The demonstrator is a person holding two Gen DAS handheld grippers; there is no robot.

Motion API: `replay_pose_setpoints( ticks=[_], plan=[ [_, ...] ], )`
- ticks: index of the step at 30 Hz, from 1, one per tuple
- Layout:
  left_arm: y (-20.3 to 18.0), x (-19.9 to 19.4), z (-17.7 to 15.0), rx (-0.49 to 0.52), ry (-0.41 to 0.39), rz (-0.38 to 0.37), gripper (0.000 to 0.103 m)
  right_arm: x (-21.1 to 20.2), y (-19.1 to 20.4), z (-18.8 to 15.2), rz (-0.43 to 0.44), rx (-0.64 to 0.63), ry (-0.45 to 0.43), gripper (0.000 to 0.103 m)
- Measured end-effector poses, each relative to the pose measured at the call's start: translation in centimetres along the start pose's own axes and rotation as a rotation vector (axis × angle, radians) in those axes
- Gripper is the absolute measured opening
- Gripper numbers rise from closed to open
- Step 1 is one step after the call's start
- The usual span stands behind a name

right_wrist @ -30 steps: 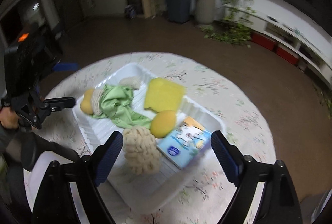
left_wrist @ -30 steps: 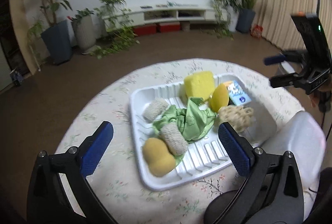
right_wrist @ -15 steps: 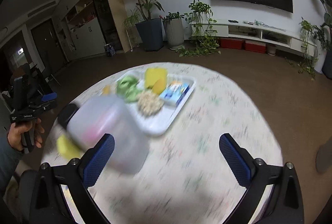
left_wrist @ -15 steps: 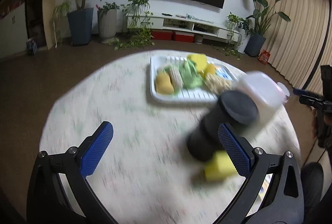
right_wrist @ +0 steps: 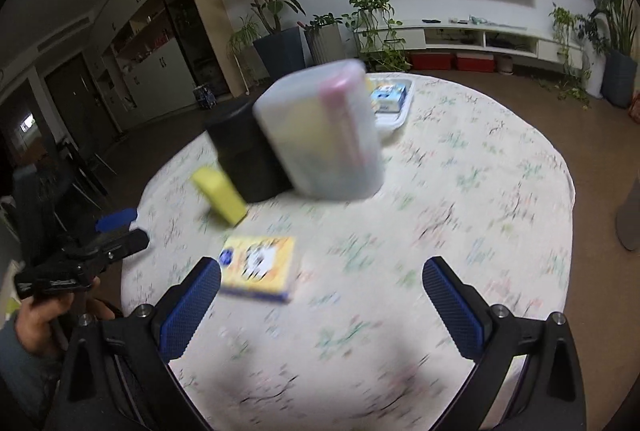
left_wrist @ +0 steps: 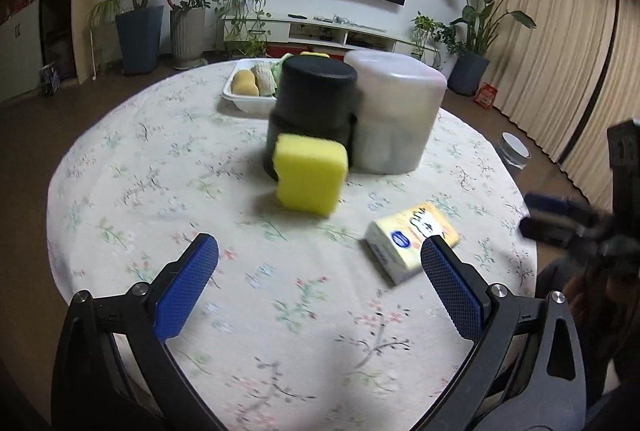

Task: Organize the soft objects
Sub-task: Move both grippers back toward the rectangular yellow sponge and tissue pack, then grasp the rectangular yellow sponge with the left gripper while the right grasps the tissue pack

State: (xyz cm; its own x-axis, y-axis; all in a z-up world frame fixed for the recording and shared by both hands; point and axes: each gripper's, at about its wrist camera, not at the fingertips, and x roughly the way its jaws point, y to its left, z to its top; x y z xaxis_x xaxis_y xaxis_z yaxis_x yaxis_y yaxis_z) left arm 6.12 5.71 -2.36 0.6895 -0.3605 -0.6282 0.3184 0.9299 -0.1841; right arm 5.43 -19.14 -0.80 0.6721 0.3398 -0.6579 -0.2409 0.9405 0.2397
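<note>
**A:** So both cameras were right over the white ribbed plastic tray 1 second ago, and now they've pulled way back toward the near edge of the round floral-cloth table. What gives?

**B:** Looks to me like the tray items are sorted and attention is swinging to the strays. Left hand-held gripper is wide open and empty, hanging low over the cloth. Same for the right hand-held gripper, jaws spread, nothing in them.

**A:** Which strays?

**B:** 2 of them. A bright yellow rectangular foam sponge standing on edge, right against the black cylindrical container, which sits beside a frosted translucent plastic tub. Then a yellow-and-white soft tissue pack lying flat, near the left gripper's right finger.

**A:** How does the sponge look?

**B:** Chunky, rounded corners, looks uncrushed. The right view is motion-blurred, so the texture is a guess. I'd say it'll squash easily, so grab mid-body.
</note>
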Motion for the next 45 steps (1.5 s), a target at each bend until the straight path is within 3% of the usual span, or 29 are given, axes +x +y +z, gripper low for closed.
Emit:
replay_pose_setpoints(
  ticks=[4, 11, 23, 31, 41, 45],
  plan=[
    [-0.6, 0.3, -0.5, -0.024, 0.022, -0.018, 0.103, 1.9, 2.4, -2.1, -0.01, 0.013, 0.052, 0.103],
    [-0.5, 0.5, -0.7, -0.027, 0.034, 0.028, 0.103, 3.9, 3.7, -3.2, -0.051, 0.045, 0.083, 0.103],
    [1.9, 1.8, 1.9, -0.045, 0.054, 0.087, 0.103, 7.6, 5.9, -2.4, -0.053, 0.001, 0.143, 0.103],
    [1.5, 3.7, 2.8, 0.001, 0.087, 0.076, 0.103, 9.7, 6.2, -1.6, -0.124, -0.026, 0.181, 0.103],
    [-0.8, 7.4, 4.7, 0.063, 0.138, 0.097, 0.103, 9.2, 6.4, -2.0, -0.155, -0.073, 0.181, 0.095],
    [-0.7, 8.9, 5.3, 0.071, 0.166, 0.164, 0.103, 9.1, 6.3, -1.9, -0.188, -0.1, 0.166, 0.076]
  ],
)
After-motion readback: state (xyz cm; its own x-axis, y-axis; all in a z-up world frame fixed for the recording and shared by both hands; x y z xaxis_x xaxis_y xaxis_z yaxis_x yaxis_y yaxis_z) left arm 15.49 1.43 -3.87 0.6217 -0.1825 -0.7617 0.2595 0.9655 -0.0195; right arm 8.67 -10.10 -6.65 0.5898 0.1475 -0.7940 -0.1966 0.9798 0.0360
